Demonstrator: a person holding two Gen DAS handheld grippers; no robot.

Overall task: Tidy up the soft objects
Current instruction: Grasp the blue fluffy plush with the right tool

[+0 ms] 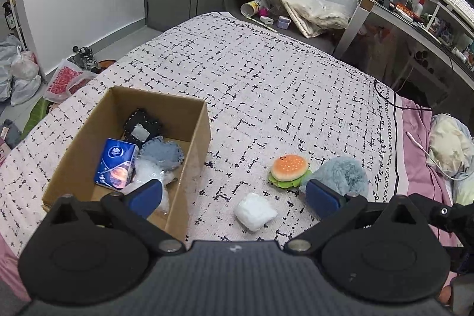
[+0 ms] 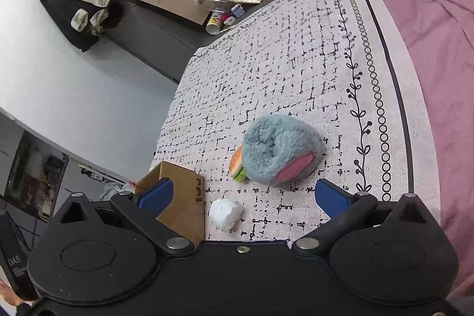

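light: even, soft indoor | shadows: faint, short | glare: none | focus: sharp centre, no motion blur | edges: strong fisheye bend, dark corner vignette

Orange-and-green burger plush (image 1: 289,171), grey-blue fluffy toy (image 2: 280,148), white bundle (image 1: 255,211), brown box (image 1: 189,135).

Two wrist views over my bed, both looking down along my tongs.

My left camera faces across the bed (image 1: 266,73) toward the far wall, the cardboard box (image 1: 189,144) close below. My right camera looks from the side, closer. Both share the burger plush (image 1: 288,168), blue fluffy toy (image 2: 278,150) and white bundle (image 2: 225,213).
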